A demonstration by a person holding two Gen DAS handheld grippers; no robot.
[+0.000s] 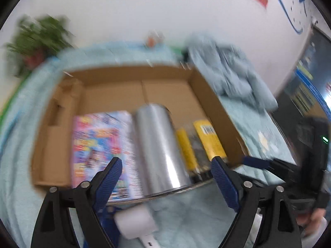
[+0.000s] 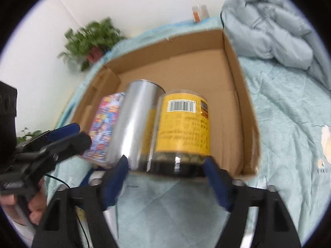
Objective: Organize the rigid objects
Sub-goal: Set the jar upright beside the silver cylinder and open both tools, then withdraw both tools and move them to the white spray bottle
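An open cardboard box (image 1: 115, 76) (image 2: 238, 95) lies on a light blue bedspread. Inside, side by side along its near edge, lie a colourful box (image 1: 99, 142) (image 2: 105, 126), a silver can (image 1: 159, 148) (image 2: 134, 122) and a yellow-labelled jar (image 1: 209, 140) (image 2: 184, 124). My left gripper (image 1: 165, 165) is open, its fingers either side of the silver can's near end, not gripping. My right gripper (image 2: 165, 165) is open, its fingers flanking the yellow jar's dark base. A white cylinder (image 1: 134, 221) lies on the bedspread just below the left gripper.
A crumpled pale blue quilt (image 1: 231, 72) (image 2: 266, 22) lies beyond the box's right side. A potted plant (image 1: 39, 39) (image 2: 93, 39) stands at the far left by the wall. A small orange-labelled container (image 2: 198, 13) stands behind the box. The far half of the box floor is bare.
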